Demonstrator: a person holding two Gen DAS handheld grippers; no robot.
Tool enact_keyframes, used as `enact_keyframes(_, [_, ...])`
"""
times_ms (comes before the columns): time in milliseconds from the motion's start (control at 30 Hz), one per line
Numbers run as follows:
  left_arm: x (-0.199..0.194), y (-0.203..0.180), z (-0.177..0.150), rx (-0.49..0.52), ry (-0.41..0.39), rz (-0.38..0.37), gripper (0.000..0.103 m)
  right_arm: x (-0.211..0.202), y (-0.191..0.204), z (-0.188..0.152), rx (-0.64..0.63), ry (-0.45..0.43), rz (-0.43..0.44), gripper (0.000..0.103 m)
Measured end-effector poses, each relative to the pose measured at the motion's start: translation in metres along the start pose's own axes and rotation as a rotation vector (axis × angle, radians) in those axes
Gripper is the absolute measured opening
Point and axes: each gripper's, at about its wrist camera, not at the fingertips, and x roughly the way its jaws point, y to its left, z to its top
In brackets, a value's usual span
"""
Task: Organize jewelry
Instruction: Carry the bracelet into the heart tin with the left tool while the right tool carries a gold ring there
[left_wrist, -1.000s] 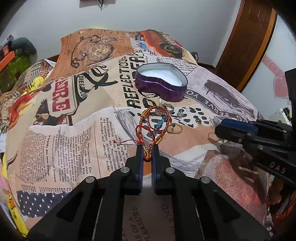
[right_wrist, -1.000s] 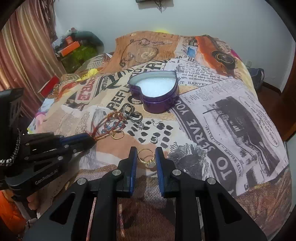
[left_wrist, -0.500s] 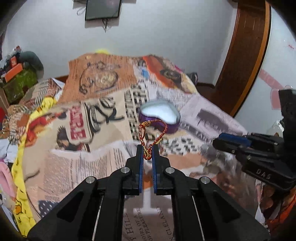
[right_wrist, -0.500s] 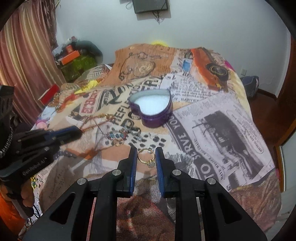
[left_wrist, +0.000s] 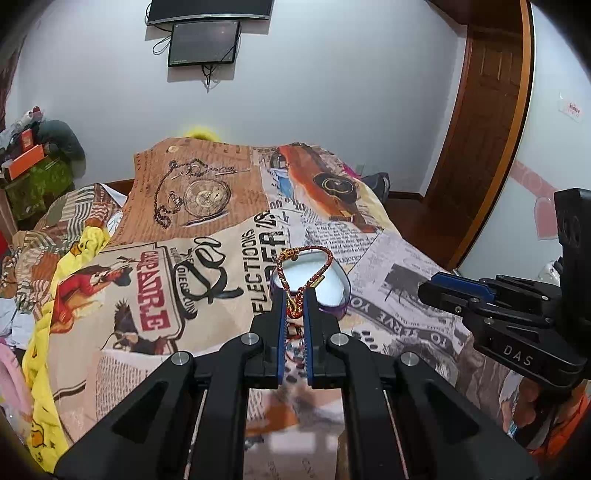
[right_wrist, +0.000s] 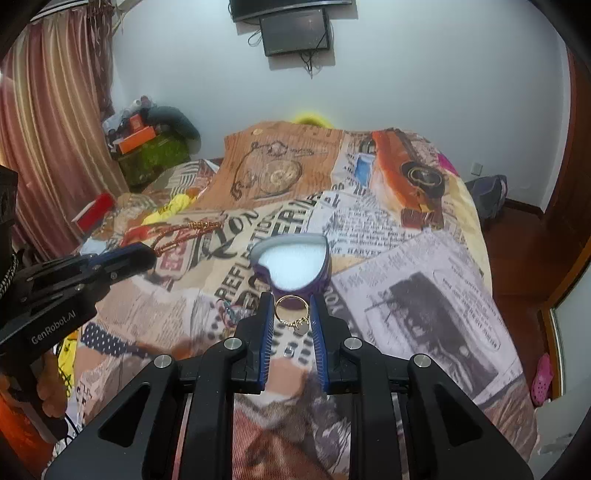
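- While both grippers hang above the bed, the left gripper (left_wrist: 294, 306) is clenched on a red-and-gold braided bracelet (left_wrist: 295, 275), its blue pads pinching the knotted end.
- From that pinch the bracelet's loop stands up toward 12 o'clock, and in the left wrist view it overlaps the heart-shaped purple box (left_wrist: 334, 286) behind it.
- Seen from the right wrist camera, the same bracelet (right_wrist: 192, 230) trails out of the left gripper (right_wrist: 147, 254) toward 1 o'clock, clear of the bedspread (right_wrist: 424, 295).
- Between the pads of the right gripper (right_wrist: 293, 314) sits a gold ring (right_wrist: 291, 310), grasped across its band, with a small setting at its 5 o'clock side.
- That ring is off the cloth, just at 6 o'clock of the purple box (right_wrist: 291, 266) in the right wrist view.
- Open and lidless, the box shows a white lining and rests on the newspaper-print bedspread near the middle of the bed.
- At 8 o'clock of the box, a small tangle of beaded jewelry (right_wrist: 229, 312) lies on the cloth; its pieces are too blurred to tell apart.
- In the left wrist view the right gripper (left_wrist: 430, 288) enters from 3 o'clock, its tips pointing toward the box; the ring cannot be made out from there.
- On the far wall, at 12 o'clock, hangs a dark screen (left_wrist: 203, 42) with cables below it.
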Motion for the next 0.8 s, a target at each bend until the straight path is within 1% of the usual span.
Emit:
enact_keyframes(267, [0.024,0.004,0.011,-0.004,0.009,-0.011,0.007,0.014,-0.006,0.017,-0.001,-0.023,-0.001,0.018])
enact_keyframes(433, [0.048,0.007,0.014,-0.003,0.035,-0.011,0.007,0.029,-0.01,0.025,0.003,-0.019,0.004,0.018])
enact_keyframes(700, [0.082,0.01,0.016,0.005,0.093,-0.022,0.007,0.061,-0.016,0.032,0.004,0.019,0.023,0.018])
enact_keyframes(800, [0.093,0.009,0.017,0.019,0.113,-0.022,0.007,0.075,-0.02,0.033,0.006,0.05,0.038,0.018])
